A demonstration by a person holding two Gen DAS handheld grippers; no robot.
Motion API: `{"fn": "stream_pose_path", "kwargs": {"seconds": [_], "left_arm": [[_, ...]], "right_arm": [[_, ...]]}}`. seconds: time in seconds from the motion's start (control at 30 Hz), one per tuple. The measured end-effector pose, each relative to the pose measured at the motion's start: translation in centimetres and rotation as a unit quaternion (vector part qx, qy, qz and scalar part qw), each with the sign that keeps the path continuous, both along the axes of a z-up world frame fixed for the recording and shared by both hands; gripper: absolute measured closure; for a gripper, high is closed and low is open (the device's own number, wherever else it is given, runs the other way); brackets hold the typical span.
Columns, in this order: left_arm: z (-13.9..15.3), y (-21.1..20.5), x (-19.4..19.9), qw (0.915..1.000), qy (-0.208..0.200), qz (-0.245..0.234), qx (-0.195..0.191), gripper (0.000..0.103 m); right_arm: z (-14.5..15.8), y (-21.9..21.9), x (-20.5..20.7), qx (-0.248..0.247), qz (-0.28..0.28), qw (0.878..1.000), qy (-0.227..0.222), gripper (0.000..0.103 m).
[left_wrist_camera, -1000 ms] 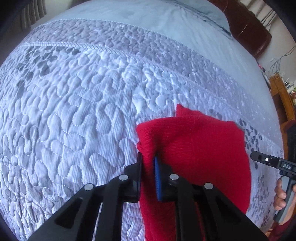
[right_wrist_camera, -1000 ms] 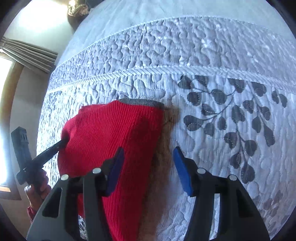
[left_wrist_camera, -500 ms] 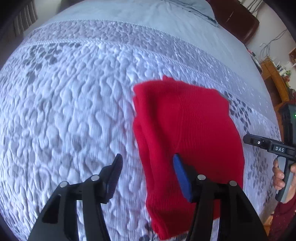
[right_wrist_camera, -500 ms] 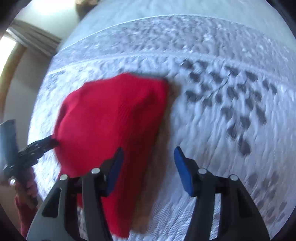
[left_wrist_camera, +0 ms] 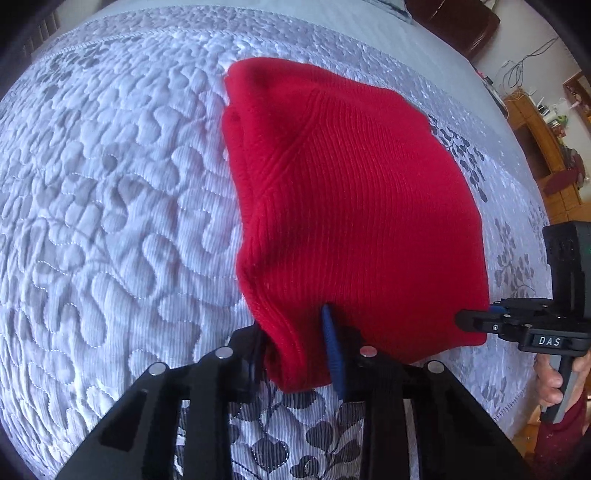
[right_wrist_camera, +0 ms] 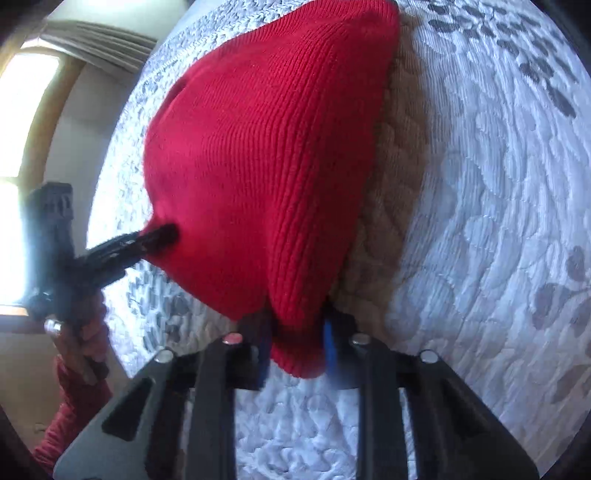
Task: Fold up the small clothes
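A red knitted garment (left_wrist_camera: 351, 206) lies folded on the quilted bed, its near edge raised. My left gripper (left_wrist_camera: 295, 350) is shut on the garment's near left corner. My right gripper (right_wrist_camera: 295, 350) is shut on the garment's (right_wrist_camera: 266, 155) near right corner. The right gripper (left_wrist_camera: 476, 319) also shows in the left wrist view, at the garment's right corner. The left gripper (right_wrist_camera: 159, 236) shows in the right wrist view, at the left corner.
The white and grey quilted bedspread (left_wrist_camera: 110, 206) fills both views. A dark headboard (left_wrist_camera: 454, 22) and a wooden shelf unit (left_wrist_camera: 543, 136) stand at the far right. A window and curtain (right_wrist_camera: 40, 96) are at the left of the right wrist view.
Both grippers were open over the garment half a second ago and have closed on its near corners. The near edge has lifted off the bed.
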State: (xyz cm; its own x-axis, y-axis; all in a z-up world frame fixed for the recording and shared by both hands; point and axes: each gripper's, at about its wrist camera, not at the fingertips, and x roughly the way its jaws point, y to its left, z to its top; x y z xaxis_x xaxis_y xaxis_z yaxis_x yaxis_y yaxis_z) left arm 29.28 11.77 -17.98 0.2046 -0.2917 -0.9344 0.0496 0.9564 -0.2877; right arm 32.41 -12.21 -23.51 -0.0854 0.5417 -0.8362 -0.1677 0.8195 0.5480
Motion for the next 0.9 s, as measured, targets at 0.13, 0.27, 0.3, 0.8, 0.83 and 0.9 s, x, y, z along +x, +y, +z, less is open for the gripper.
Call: {"fn": "stream_pose_path", "kwargs": {"seconds": [0.13,0.27,0.3,0.8,0.83,0.9], "left_arm": [[0.4,-1.1,0.1,0.9997,-0.010,-0.003,0.021,0.081],[0.6,-2.0,-0.3,0.9993,-0.018,-0.007,0.033,0.082],[0.5,-2.4,-0.3,0.9992,-0.018,-0.011,0.033,0.082],[0.8,-3.7,-1.1,0.9958,-0.049,-0.026,0.073,0.076],[1.0,-3.8,-1.2,0.9954,-0.053,-0.027,0.076,0.075],[1.2,-4.0,-1.3,0.9949,-0.057,-0.028,0.078,0.075]], "right_arm": [[1.6,-0.2,-0.4,-0.005,0.015,1.000,-0.012,0.087],[3.3,-1.5,-1.2,-0.005,0.014,0.999,-0.032,0.088],[3.1,-1.4,-1.1,-0.009,0.014,0.999,-0.032,0.088],[1.9,-1.8,-1.1,-0.042,0.030,0.998,-0.041,0.076],[2.5,-1.7,-1.1,-0.047,0.029,0.997,-0.052,0.074],[3.4,-1.7,-0.9,-0.053,0.024,0.996,-0.069,0.070]]}}
